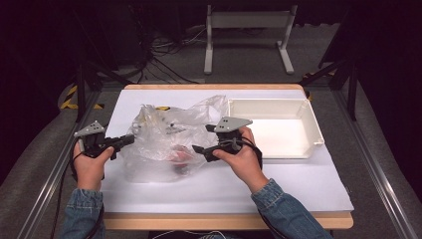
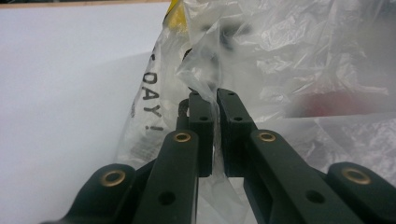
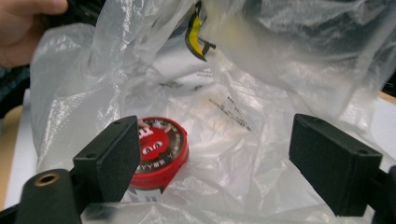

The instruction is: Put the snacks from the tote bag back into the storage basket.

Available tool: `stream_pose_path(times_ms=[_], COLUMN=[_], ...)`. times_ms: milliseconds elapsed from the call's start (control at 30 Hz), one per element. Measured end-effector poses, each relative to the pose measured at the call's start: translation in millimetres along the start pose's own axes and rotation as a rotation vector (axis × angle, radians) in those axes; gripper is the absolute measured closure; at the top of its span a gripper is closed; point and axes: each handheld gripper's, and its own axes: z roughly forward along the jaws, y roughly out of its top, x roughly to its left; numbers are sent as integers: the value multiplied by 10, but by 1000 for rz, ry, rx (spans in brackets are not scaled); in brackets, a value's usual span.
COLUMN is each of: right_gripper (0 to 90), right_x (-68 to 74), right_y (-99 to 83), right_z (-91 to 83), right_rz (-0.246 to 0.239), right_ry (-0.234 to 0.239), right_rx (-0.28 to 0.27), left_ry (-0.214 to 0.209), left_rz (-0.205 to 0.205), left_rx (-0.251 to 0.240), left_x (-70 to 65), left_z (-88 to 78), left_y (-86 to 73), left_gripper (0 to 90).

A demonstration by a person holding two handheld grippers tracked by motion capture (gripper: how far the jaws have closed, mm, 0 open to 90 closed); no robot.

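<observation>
The crumpled bag (image 1: 166,139) takes up the middle-left of the table (image 1: 298,189), and the white tray (image 1: 276,127) blocks the right part near the far edge, just beside the bag. The near strip of the table and its near right corner lie bare, as does a band along the left edge. At the bag's mouth the right gripper (image 3: 215,154) has its jaws wide apart, with a red tin (image 3: 161,151) lying among loose plastic folds between them.
</observation>
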Motion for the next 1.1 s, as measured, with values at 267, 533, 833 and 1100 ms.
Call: stream_pose_path(times_ms=[267, 533, 833, 1100], right_gripper=[119, 111, 110, 108], right_x=[32, 37, 64, 43], right_y=[-151, -289, -407, -495], right_z=[213, 319, 390, 419], right_rz=[-41, -37, -35, -10], right_ry=[21, 49, 65, 62], right_rx=[136, 201, 246, 283], left_ry=[21, 45, 60, 63], left_rz=[-20, -64, -77, -91], left_rx=[36, 92, 137, 145], left_x=[103, 223, 281, 313], left_z=[68, 138, 189, 196], left_y=[-68, -177, -244, -277], left_gripper=[855, 852, 846, 843])
